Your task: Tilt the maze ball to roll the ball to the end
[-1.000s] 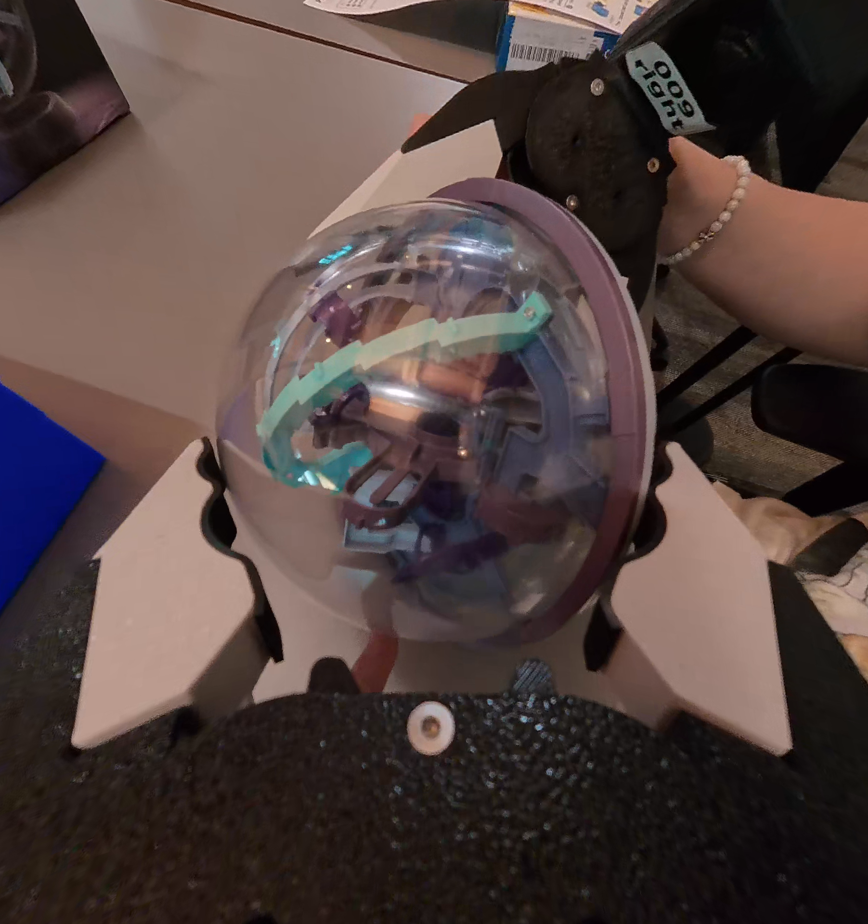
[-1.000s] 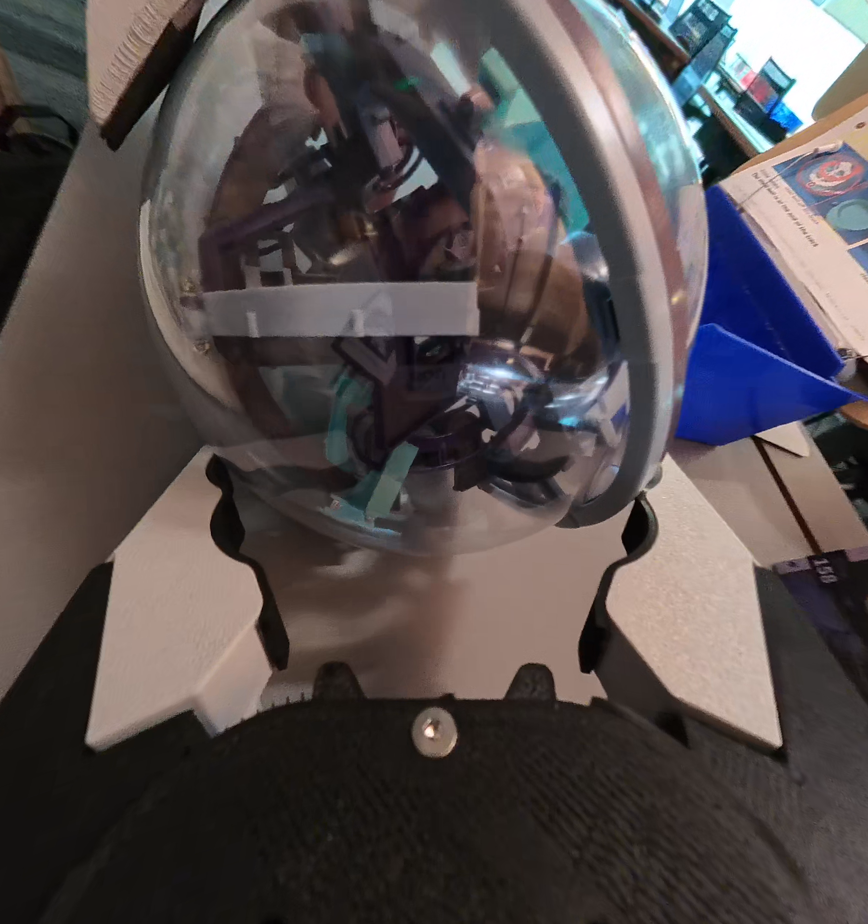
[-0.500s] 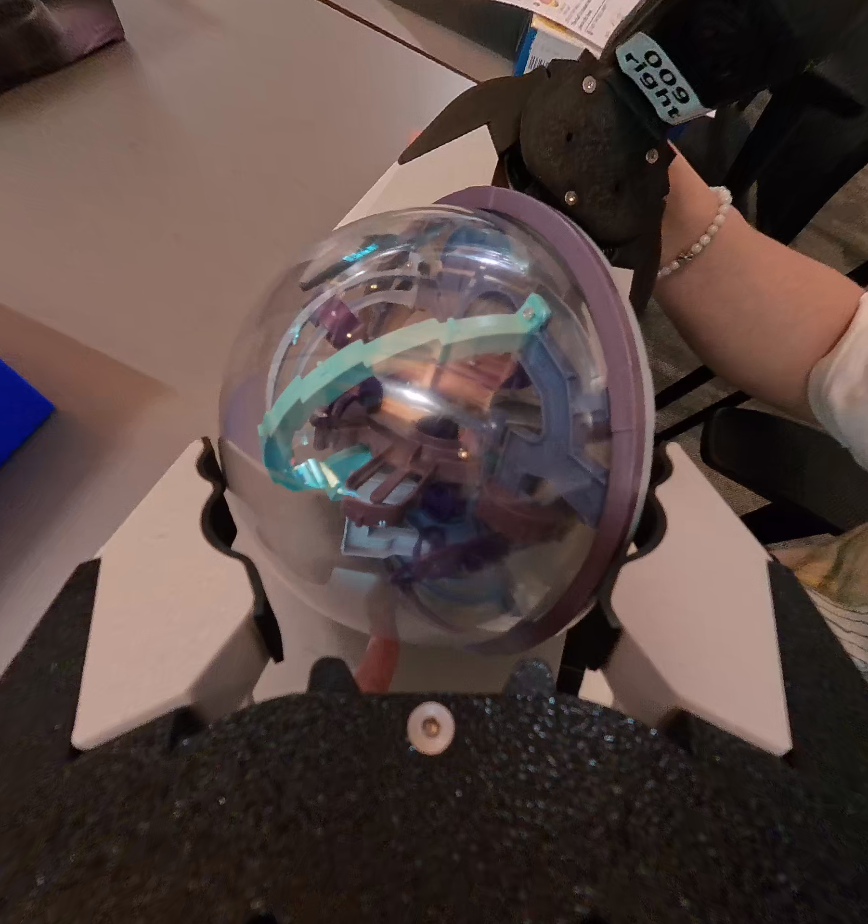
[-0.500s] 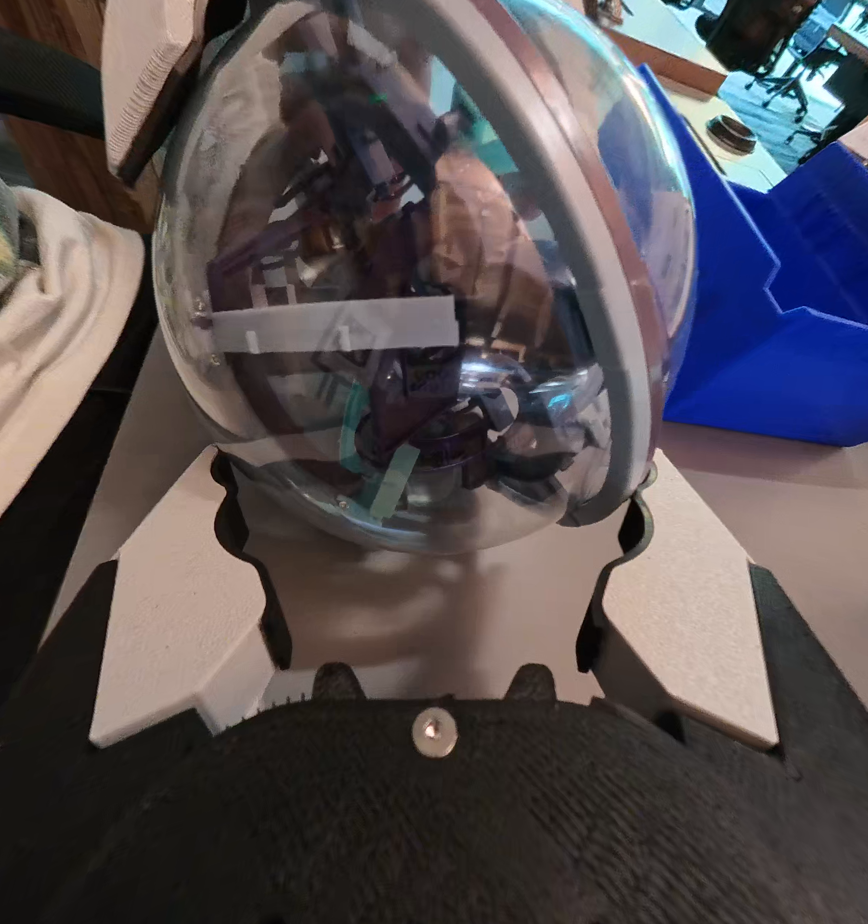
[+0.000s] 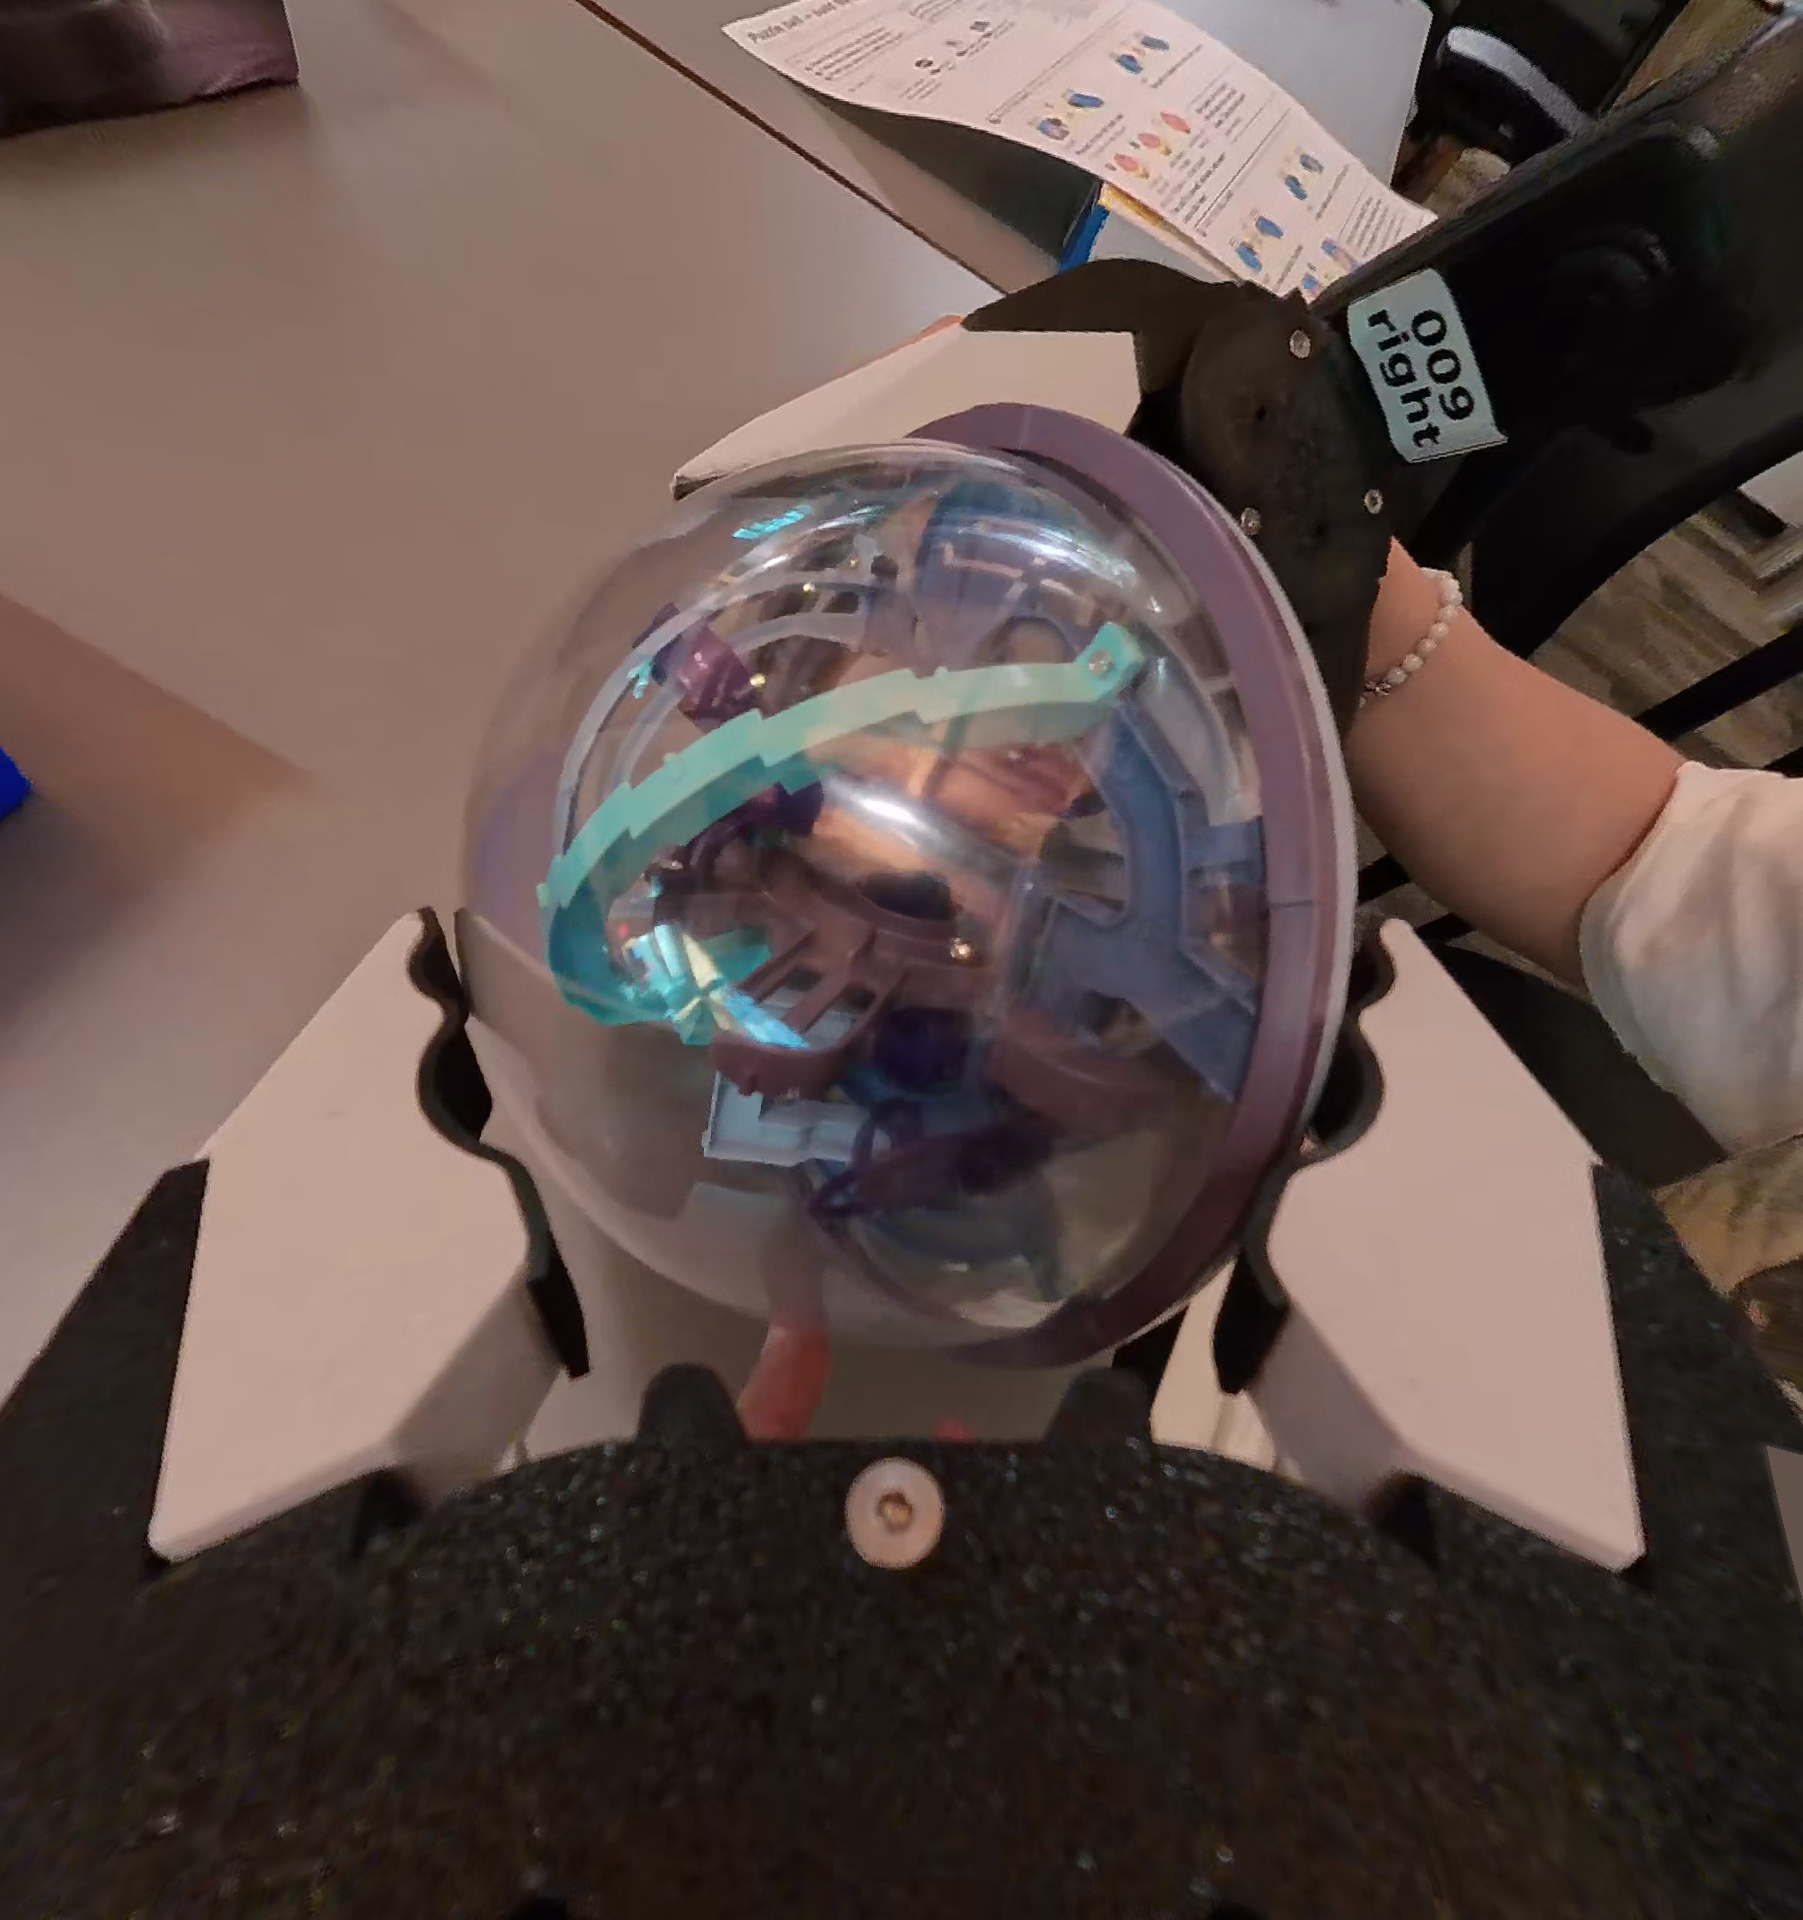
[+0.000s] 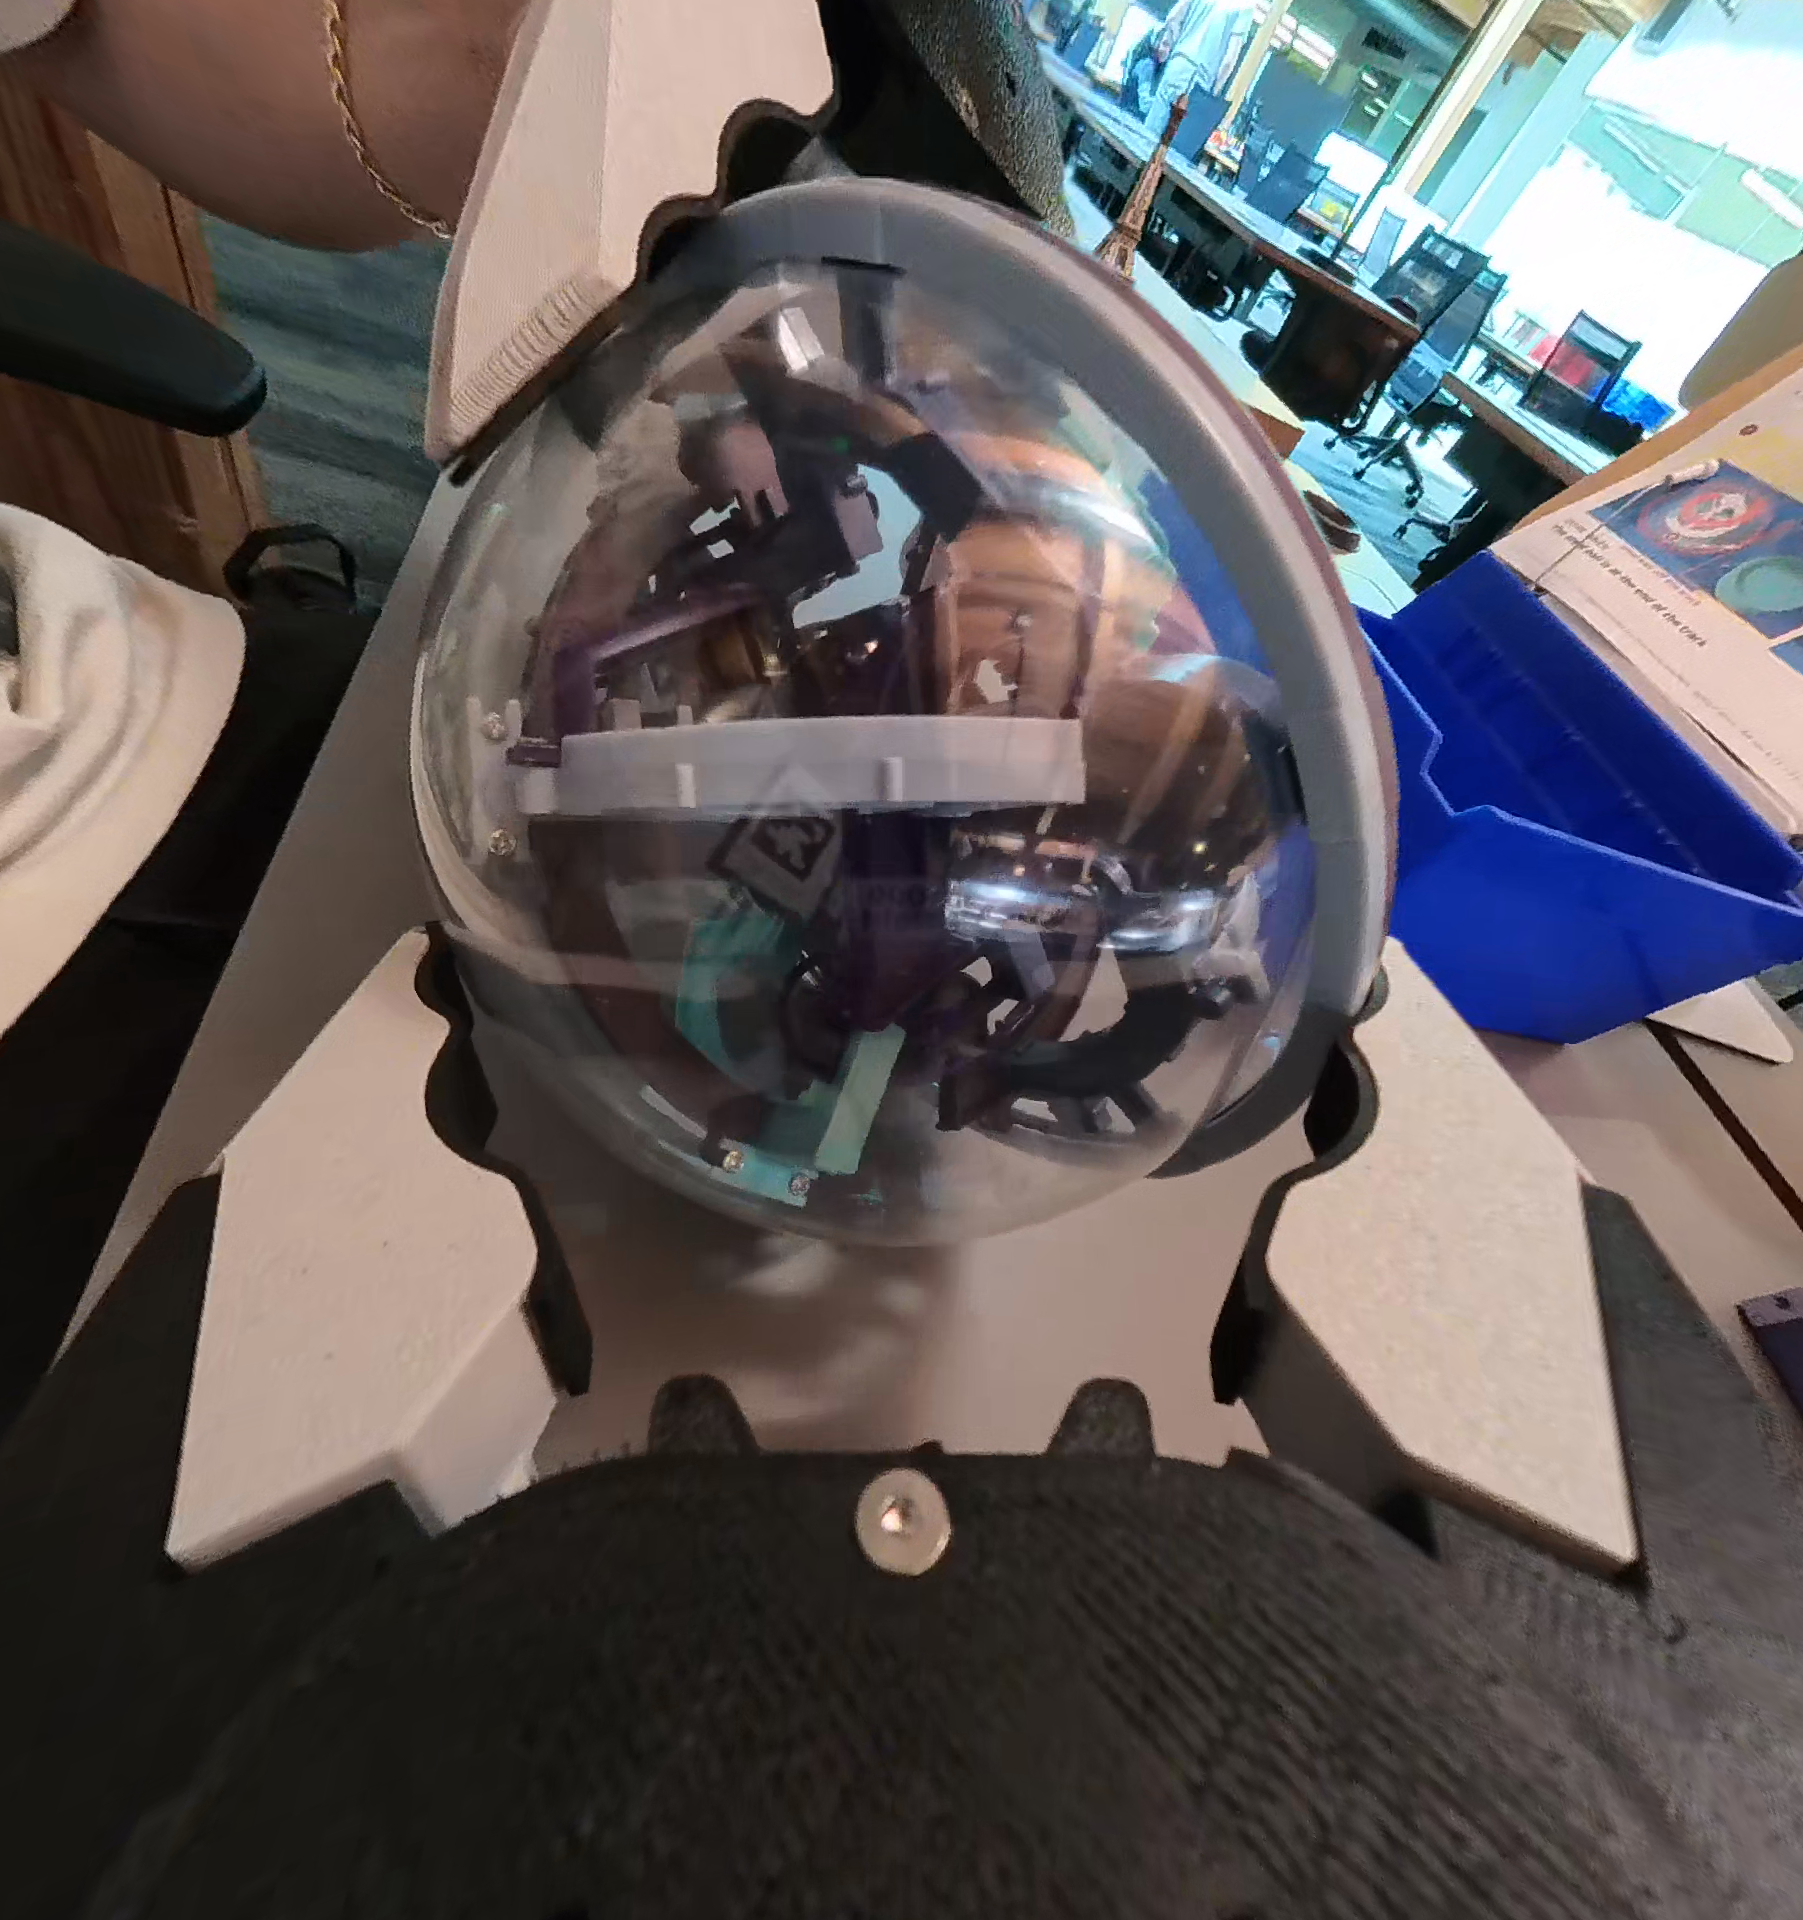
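Maze ball (image 5: 907,894) held off the counter (image 5: 305,395), gripped between the left gripper (image 5: 902,1049) and right gripper (image 6: 902,1060), fingers of both pressed on its sides. Purple seam ring tilted toward 1 o'clock. Blue bin (image 6: 1562,831) at 3 o'clock in right wrist view.

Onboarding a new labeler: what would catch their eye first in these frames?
The clear plastic maze ball with its purple equator ring fills both views, clamped between the left gripper and the right gripper. Inside, a curved turquoise track stands out. A blue plastic bin sits on the table right of the ball.
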Motion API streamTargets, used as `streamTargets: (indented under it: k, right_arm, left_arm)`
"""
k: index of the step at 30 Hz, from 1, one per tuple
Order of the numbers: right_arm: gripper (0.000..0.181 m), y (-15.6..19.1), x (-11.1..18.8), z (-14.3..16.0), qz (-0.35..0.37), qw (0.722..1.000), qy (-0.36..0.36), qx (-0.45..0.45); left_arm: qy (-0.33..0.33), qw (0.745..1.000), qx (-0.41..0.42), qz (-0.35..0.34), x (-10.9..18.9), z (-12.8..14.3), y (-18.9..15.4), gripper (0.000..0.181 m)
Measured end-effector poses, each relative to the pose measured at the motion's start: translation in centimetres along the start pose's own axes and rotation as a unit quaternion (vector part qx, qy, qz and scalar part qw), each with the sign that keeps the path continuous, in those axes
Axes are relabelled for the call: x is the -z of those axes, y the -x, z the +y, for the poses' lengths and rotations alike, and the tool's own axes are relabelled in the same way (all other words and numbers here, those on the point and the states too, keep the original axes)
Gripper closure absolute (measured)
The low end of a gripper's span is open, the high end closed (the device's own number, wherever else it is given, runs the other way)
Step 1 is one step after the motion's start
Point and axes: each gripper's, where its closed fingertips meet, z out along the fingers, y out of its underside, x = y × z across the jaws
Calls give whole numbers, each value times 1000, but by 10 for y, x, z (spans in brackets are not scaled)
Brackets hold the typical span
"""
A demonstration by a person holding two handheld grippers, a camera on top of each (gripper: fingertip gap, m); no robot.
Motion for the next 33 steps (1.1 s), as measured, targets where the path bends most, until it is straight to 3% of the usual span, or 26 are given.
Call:
streamTargets:
  k: [9, 19, 33]
  right_arm:
    - [24, 0, 3, -2, -39, 999, 6, 7]
    - [24, 1, 5, 1, -42, 998, 36, 15]
    - [24, 4, 5, -1, 12, 1000, 18, 8]
  left_arm:
    - [-46, 999, 28, -3, -1, -2, -2, 24]
    - [-46, 999, 23, -14, -1, -1, -4, 24]
    - [-50, 999, 15, -7, 1, 1, -6, 27]
